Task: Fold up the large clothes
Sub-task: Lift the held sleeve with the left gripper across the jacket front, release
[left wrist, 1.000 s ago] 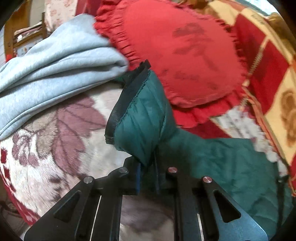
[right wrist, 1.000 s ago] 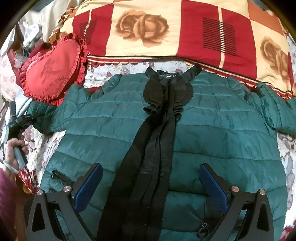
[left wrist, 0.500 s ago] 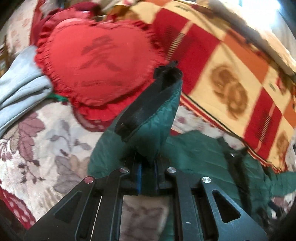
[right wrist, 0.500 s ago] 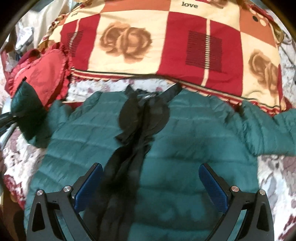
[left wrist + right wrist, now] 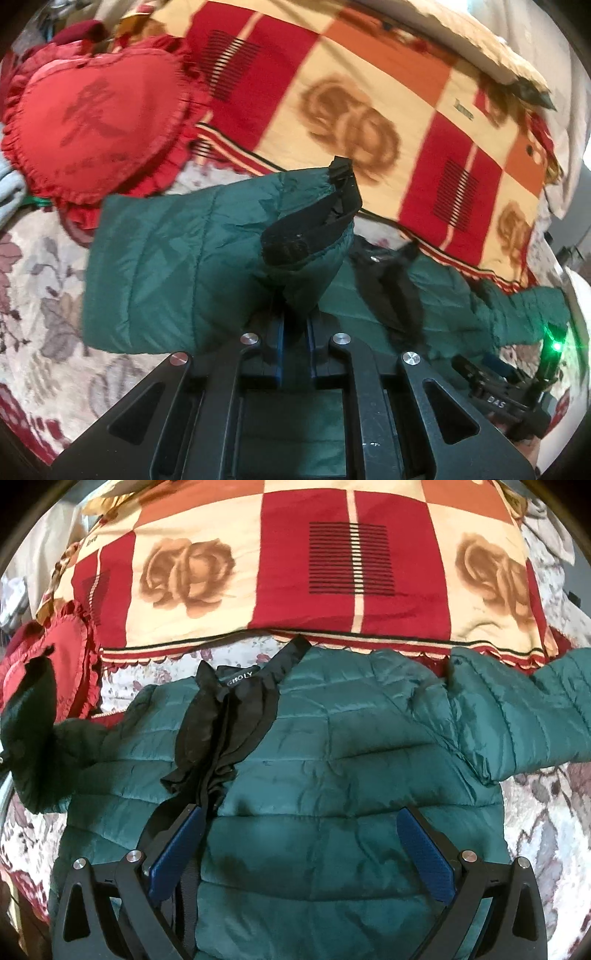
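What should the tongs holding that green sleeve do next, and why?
Probably carry the sleeve further across and lay it on the jacket body. The left tongs are shut on it near the black cuff, lifted off the bed, while the right tongs hang open over the chest.

Jacket [image 5: 332,760] hem cut off below; right sleeve [image 5: 535,716] runs off-frame.

You have open jacket [image 5: 351,775] ahead of right gripper [image 5: 299,845]; heart pillow [image 5: 92,114] and checked quilt [image 5: 332,561] block far edge, left side probably tight.
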Motion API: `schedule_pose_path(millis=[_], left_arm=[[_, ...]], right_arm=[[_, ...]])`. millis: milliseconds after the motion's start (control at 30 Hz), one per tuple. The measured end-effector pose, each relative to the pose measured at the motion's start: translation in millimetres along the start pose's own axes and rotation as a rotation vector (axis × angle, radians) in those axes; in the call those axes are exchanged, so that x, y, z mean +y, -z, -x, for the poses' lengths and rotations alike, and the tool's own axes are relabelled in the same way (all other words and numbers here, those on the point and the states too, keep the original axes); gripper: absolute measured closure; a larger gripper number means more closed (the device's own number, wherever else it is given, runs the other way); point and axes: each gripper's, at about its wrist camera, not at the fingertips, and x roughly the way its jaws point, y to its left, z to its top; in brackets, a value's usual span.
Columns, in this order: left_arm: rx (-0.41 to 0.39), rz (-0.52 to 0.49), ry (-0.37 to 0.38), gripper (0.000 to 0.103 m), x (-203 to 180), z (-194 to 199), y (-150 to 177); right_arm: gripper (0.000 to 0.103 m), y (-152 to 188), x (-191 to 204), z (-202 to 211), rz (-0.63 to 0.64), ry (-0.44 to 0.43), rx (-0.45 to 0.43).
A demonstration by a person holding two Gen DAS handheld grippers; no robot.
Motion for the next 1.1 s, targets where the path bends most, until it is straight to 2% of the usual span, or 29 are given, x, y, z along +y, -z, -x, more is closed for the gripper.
schedule_pose_path(millis=[400,600,700,833,900,967,1067,1100], left_arm=[[0.086,-0.076,0.133,0.096,-86.0,-30.3,25.6],[0.196,-0.084,0.216,0.096,-115.7,-64.8,47.2],[0.224,-0.105,0.210,0.096,-127.5,-80.8,61.0],[0.236,-0.127,0.206,0.095,-133.8,-87.3,68.4],[0.241,-0.123,0.230,0.090,-133.2,-86.4,67.7],[0.275,-0.099,0.311,0.065,-129.1,-82.4,64.8],[0.291,-0.079,0.361,0.044,-123.1,-71.8,60.0],[0.289,-0.085,0.372,0.044,-120.7,-64.6,58.4]], right_arm=[[0.000,-6.8,-30.1,9.9,-0.092,-0.003,-0.014],[0.000,-8.7,-56.9,9.7,-0.242,-0.093,-0.019],[0.000,-7.9,-64.7,6.6,-0.297,-0.132,-0.010],[0.000,-8.5,-64.6,6.5,-0.303,-0.168,-0.012],[0.000,-9.0,-62.4,6.8,-0.301,-0.196,-0.011],[0.000,-10.0,-56.0,6.7,-0.292,-0.230,-0.004],[0.000,-11.4,-40.4,5.9,-0.248,-0.279,-0.002],[0.000,-10.2,-37.4,5.7,-0.236,-0.290,0.004]])
